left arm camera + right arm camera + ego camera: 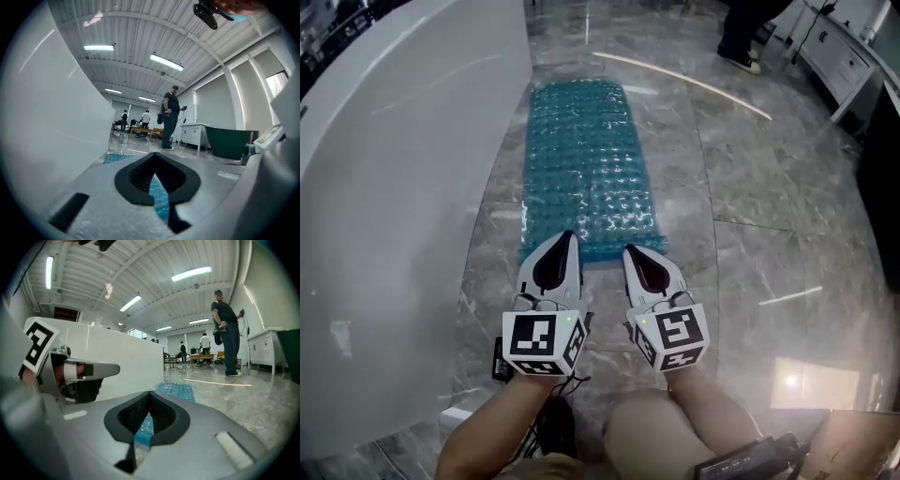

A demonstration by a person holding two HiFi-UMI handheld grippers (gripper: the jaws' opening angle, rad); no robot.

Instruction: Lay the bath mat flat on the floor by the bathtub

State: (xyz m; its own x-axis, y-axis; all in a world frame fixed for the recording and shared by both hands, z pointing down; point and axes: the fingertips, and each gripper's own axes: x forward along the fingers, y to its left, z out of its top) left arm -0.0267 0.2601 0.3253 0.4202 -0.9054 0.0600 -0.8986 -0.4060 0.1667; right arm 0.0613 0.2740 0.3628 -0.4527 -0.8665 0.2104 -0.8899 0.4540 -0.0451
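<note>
The teal bubbled bath mat [586, 159] lies stretched flat on the grey marble floor, running along the side of the white bathtub [394, 187]. My left gripper [567, 236] and right gripper [630, 251] sit side by side at the mat's near edge, their tips over that edge. Both are shut, and a strip of teal mat shows in the slit of each pair of jaws. In the left gripper view the left gripper [153, 168] points along the mat [117, 157] beside the tub wall. In the right gripper view the right gripper [149, 404] faces the mat [176, 390].
A person [745, 37] stands at the far end near a white cabinet [844, 56]. A thin pale strip [684, 80] lies on the floor beyond the mat. A dark green tub [229, 143] stands to the right. The holder's knee [656, 431] is close behind the grippers.
</note>
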